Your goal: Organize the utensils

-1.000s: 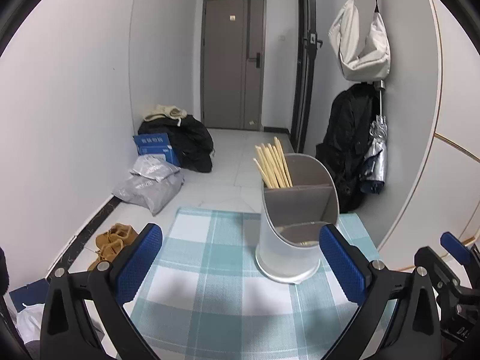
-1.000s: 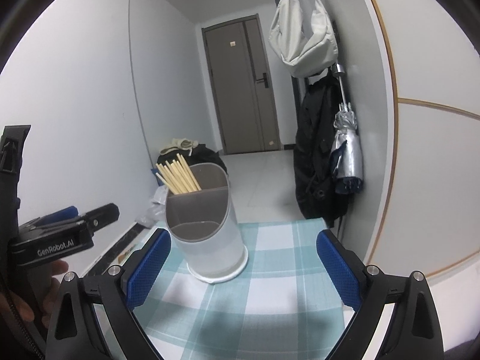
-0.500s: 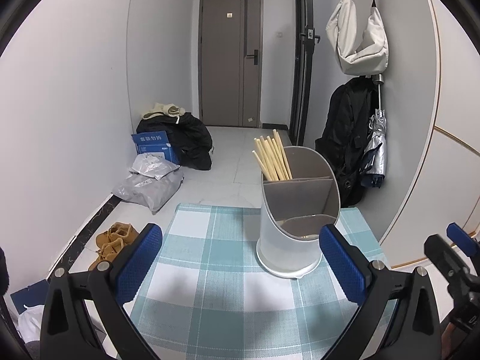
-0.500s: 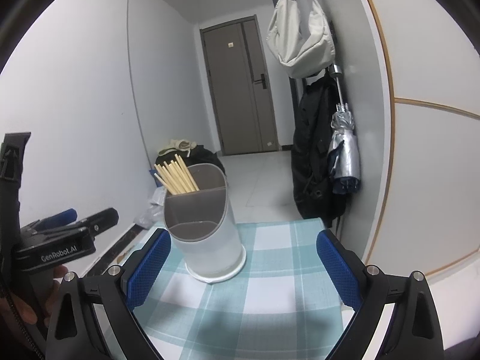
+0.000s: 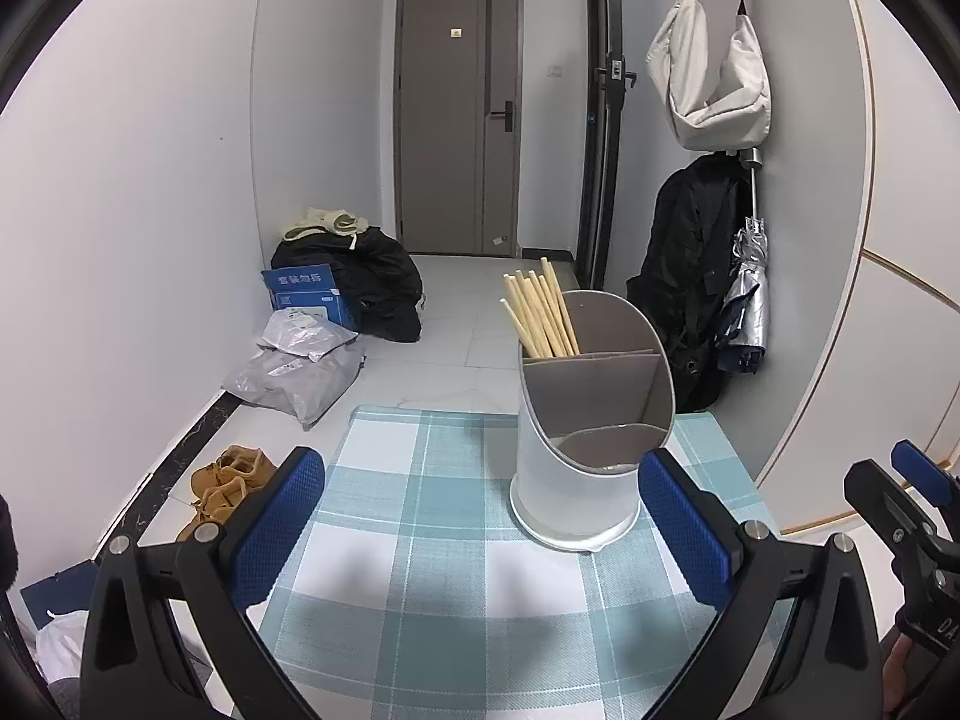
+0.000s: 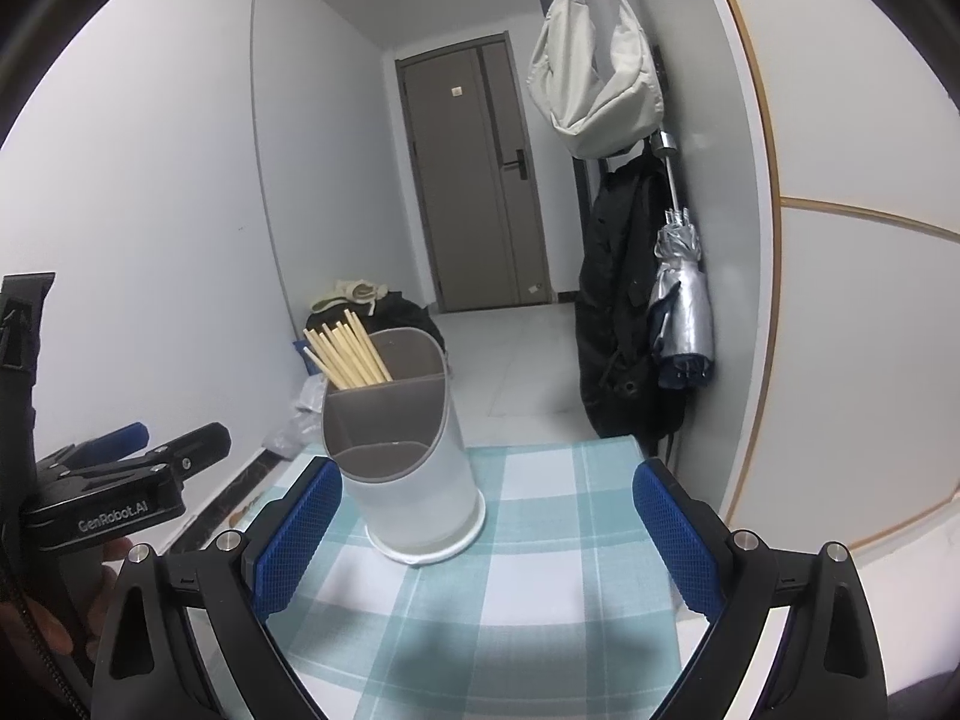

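On checked cloth point(image 5: 420, 516), white holder point(image 5: 570, 498) upright

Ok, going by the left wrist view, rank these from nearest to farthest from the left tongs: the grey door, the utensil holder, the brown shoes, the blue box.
1. Utensil holder: on the checked cloth, just ahead of the left tongs, toward their right finger.
2. Brown shoes: on the floor, low left, beside the table.
3. Blue box: farther down the floor, left, against the black bags.
4. Grey door: at the hallway's far end.
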`<move>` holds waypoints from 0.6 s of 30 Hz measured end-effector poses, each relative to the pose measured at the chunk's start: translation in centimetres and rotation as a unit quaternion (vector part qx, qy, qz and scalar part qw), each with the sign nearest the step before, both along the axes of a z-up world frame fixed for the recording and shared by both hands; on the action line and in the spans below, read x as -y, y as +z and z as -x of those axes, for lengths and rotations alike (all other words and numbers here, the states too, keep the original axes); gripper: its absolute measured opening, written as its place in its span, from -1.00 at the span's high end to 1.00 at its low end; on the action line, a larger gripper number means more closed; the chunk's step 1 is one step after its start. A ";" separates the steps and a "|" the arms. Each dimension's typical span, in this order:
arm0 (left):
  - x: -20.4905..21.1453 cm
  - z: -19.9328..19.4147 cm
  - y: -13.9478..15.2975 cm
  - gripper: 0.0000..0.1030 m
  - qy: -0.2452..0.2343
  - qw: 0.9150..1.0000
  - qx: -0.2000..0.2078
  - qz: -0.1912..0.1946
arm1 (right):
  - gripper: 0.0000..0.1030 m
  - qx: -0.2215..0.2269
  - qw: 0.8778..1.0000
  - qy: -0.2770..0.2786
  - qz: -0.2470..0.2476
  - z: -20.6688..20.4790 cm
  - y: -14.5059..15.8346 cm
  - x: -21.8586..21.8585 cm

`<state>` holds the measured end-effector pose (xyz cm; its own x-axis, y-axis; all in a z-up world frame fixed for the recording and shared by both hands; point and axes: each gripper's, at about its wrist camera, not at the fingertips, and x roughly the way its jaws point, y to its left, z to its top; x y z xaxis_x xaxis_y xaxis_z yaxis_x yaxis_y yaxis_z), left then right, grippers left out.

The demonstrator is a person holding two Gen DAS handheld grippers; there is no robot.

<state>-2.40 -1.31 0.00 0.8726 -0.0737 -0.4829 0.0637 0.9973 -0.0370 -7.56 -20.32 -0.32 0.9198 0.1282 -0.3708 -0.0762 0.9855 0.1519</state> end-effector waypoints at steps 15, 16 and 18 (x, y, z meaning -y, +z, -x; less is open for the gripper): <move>-0.2 0.0 -0.2 -0.98 0.004 1.000 -0.006 0.007 | -0.91 -0.004 1.000 -0.001 -0.001 -0.1 -0.1 -0.1; -0.2 0.0 -0.3 -0.98 0.006 1.000 -0.008 0.008 | -0.91 -0.005 1.000 -0.001 -0.001 -0.1 -0.1 -0.1; -0.2 0.1 -0.2 -0.98 0.009 1.000 -0.004 0.007 | -0.92 -0.005 1.000 -0.002 0.001 -0.1 -0.1 -0.1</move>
<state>-2.49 -1.16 -0.19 0.8700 -0.0643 -0.4889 0.0446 0.9977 -0.0517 -7.46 -20.19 -0.41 0.9163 0.1230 -0.3811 -0.0697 0.9861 0.1506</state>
